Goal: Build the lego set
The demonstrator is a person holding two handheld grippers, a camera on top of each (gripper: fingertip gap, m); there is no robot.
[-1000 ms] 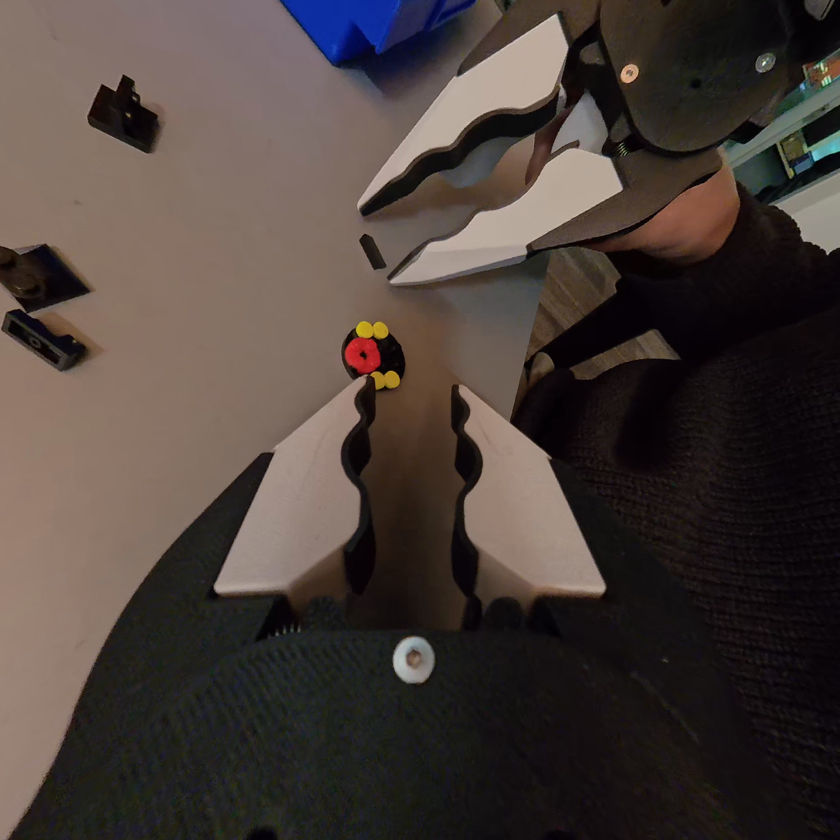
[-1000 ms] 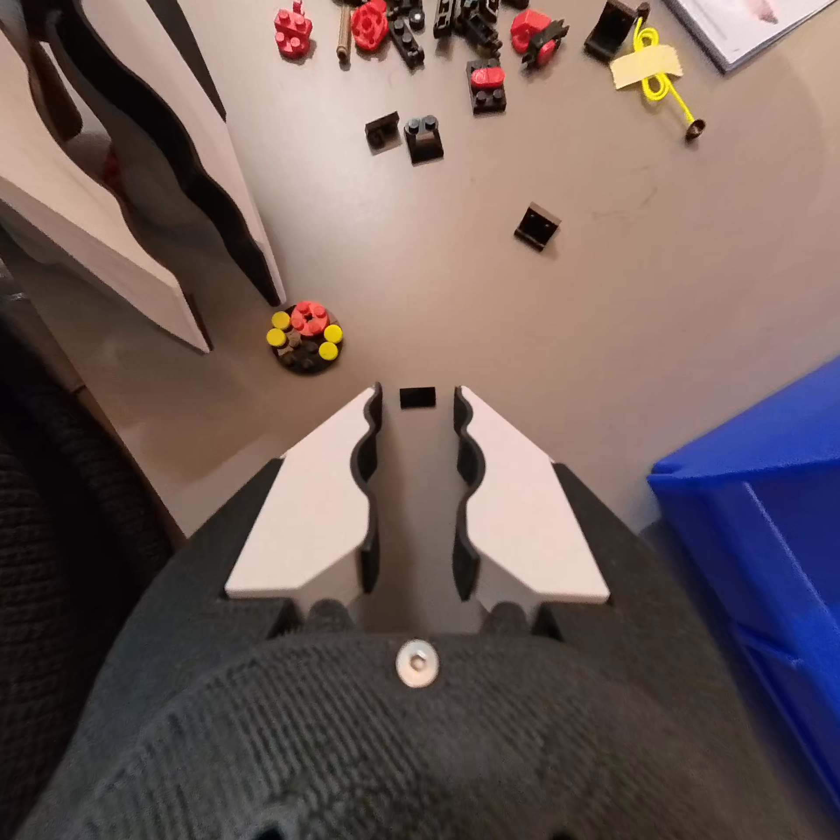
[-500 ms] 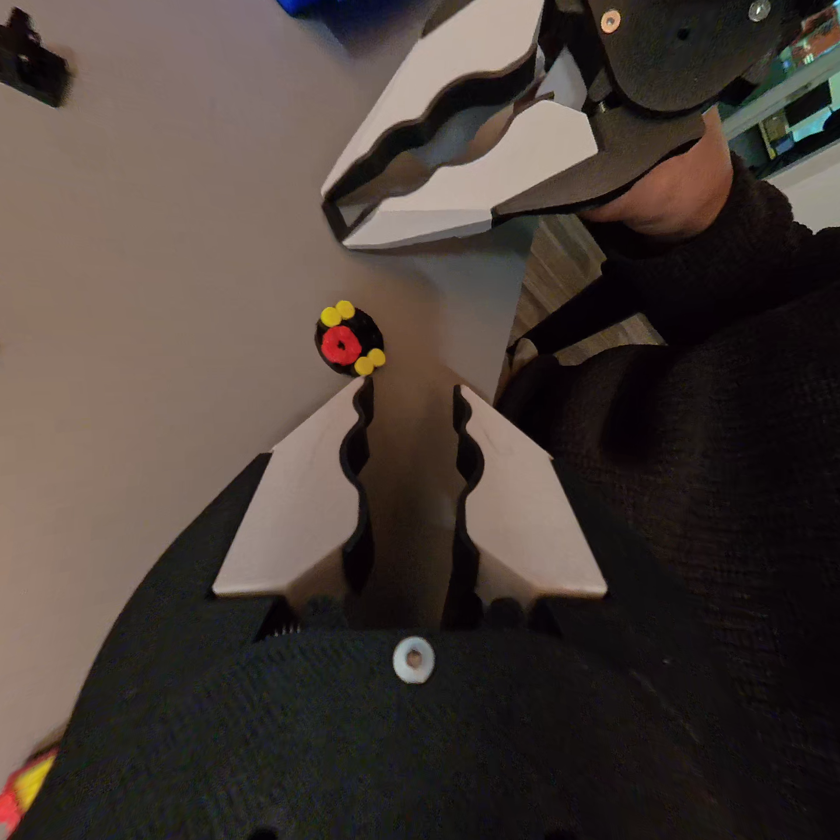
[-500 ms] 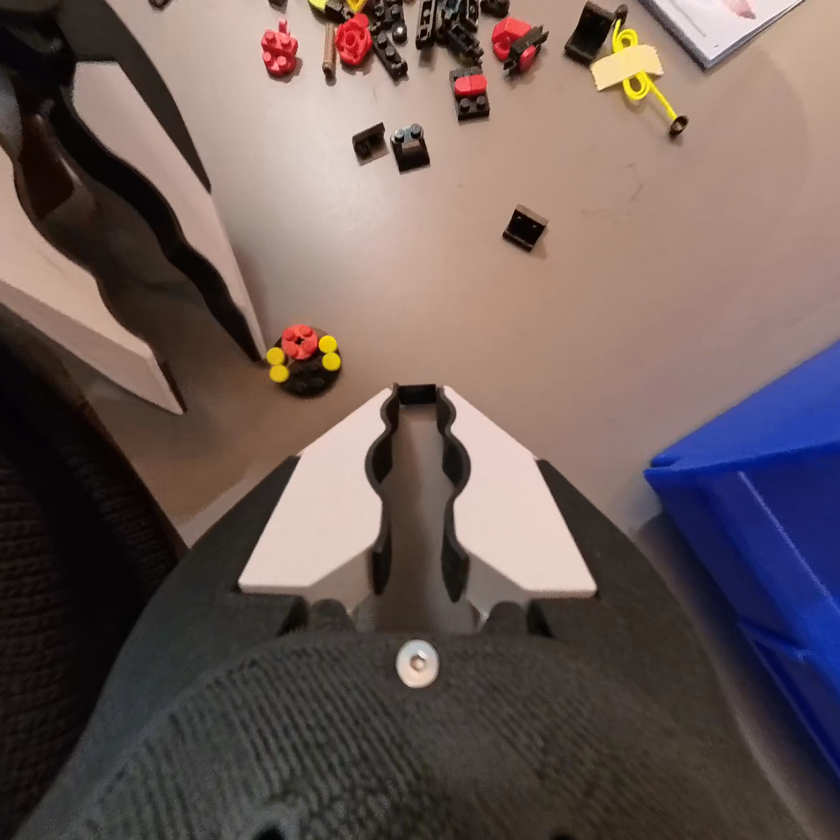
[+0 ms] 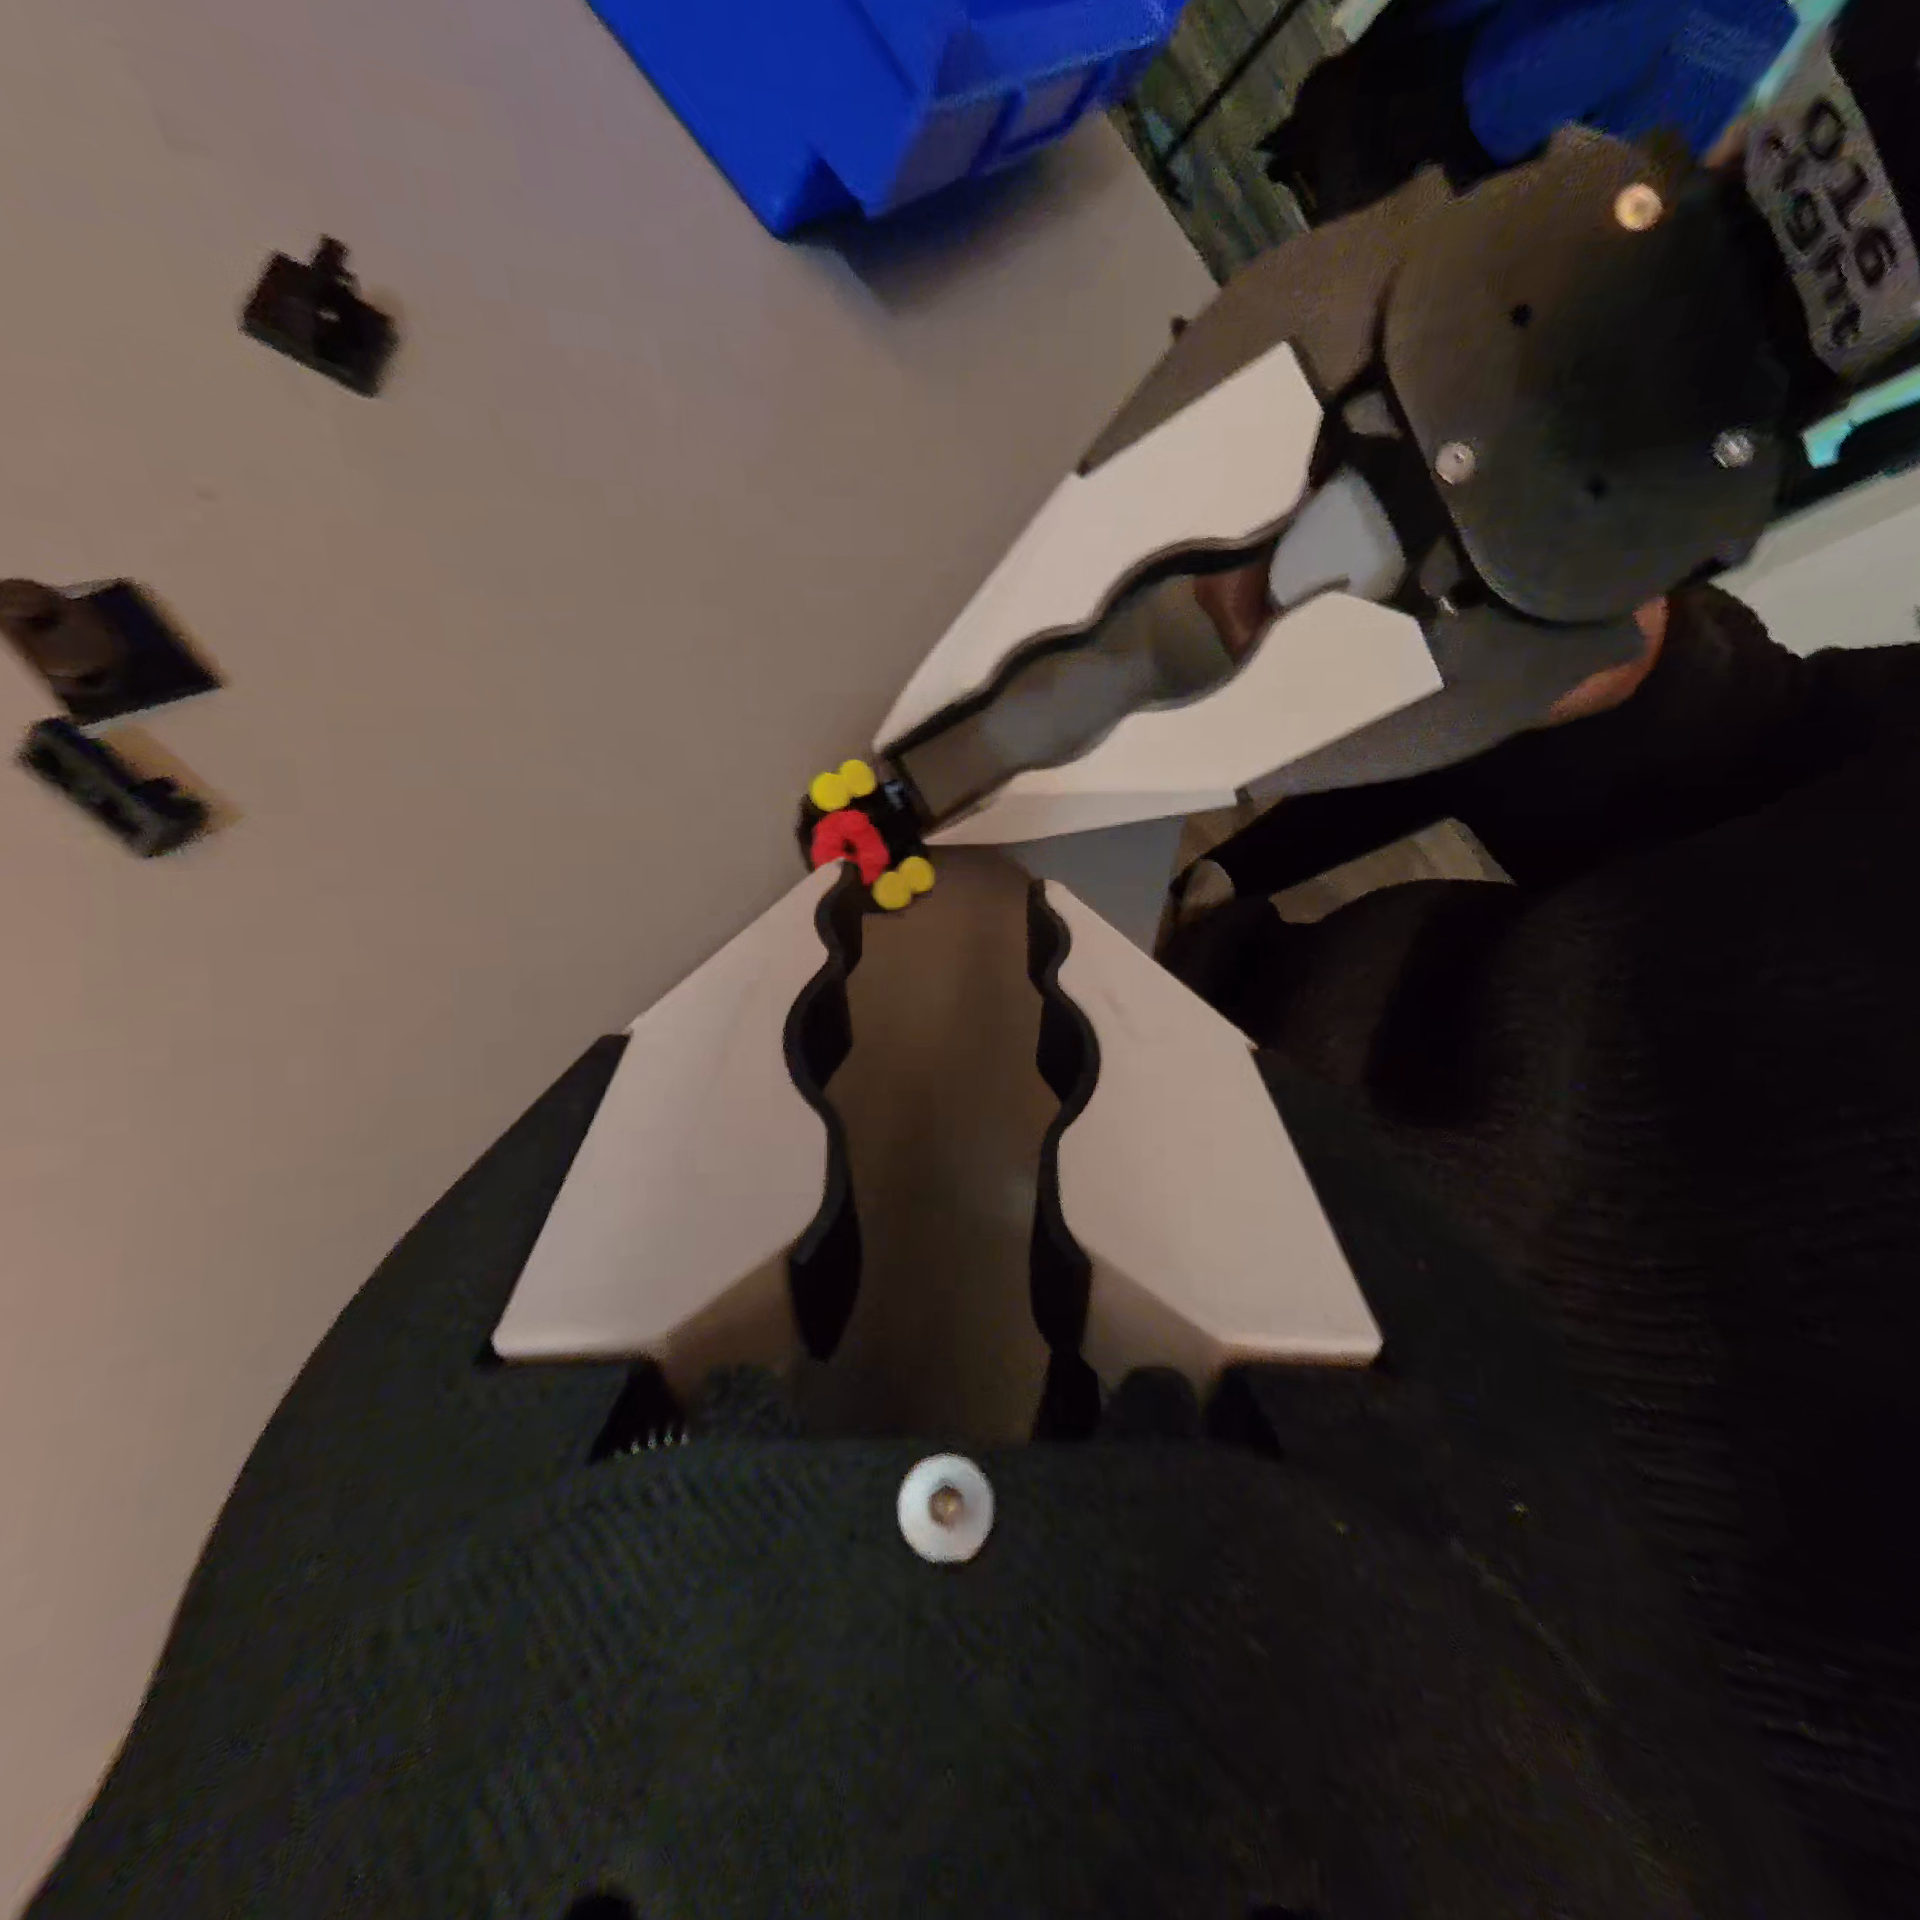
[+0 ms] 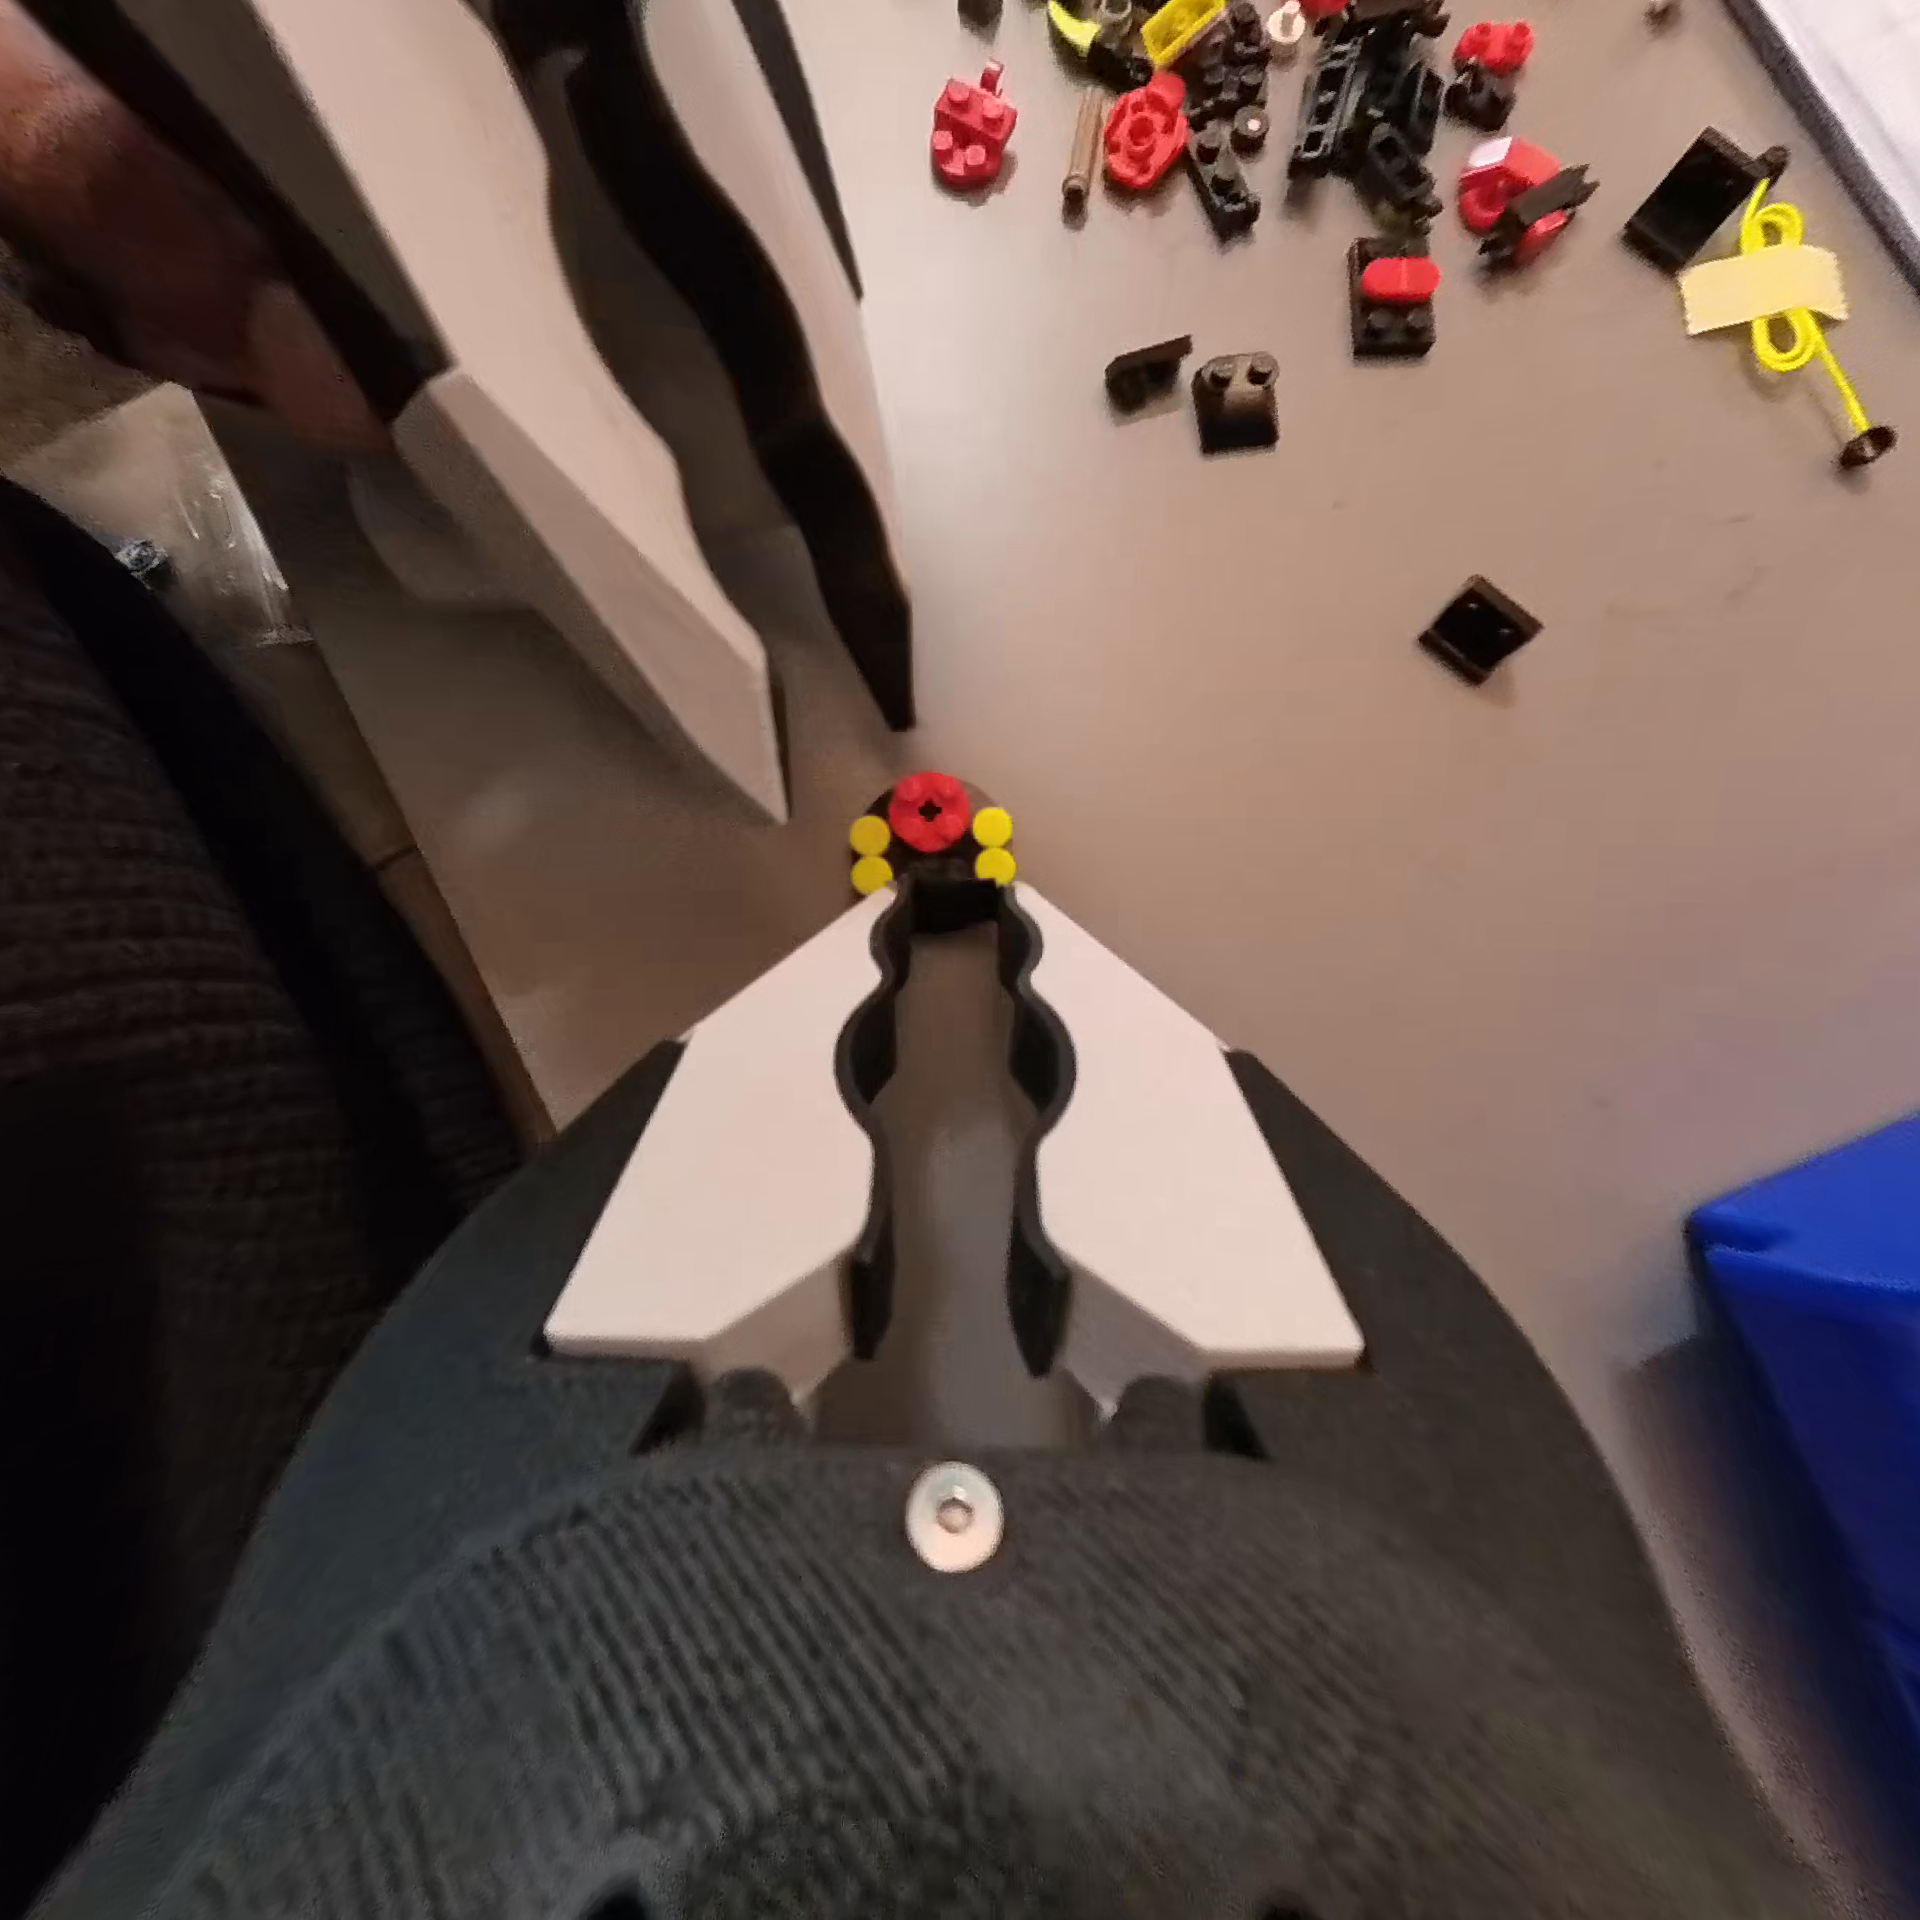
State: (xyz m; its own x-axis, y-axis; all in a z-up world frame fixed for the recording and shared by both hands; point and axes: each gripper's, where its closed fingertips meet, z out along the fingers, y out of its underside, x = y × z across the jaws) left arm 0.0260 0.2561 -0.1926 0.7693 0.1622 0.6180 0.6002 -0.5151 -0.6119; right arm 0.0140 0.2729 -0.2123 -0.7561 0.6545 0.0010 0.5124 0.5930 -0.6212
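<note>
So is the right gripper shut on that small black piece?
Yes: the right gripper pinches the small black piece between its tips, at the round disc.

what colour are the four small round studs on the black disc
Yellow, two on each side of the red centre piece; clearest in the right wrist view.

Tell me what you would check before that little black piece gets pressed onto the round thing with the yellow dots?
1. Piece held: ok. The right gripper is shut on the small black piece.
2. Piece over the round disc: ok. It sits at the disc's near edge, between the two pairs of yellow dots.
3. Piece seated on the studs: cannot tell; the view is blurred there.
4. Disc steadied: not ok. The left gripper is open, with only one fingertip beside the disc.
5. Red round piece out of the way: ok, it sits behind the black piece.
6. Loose parts nearby: ok, they lie well away.
</note>
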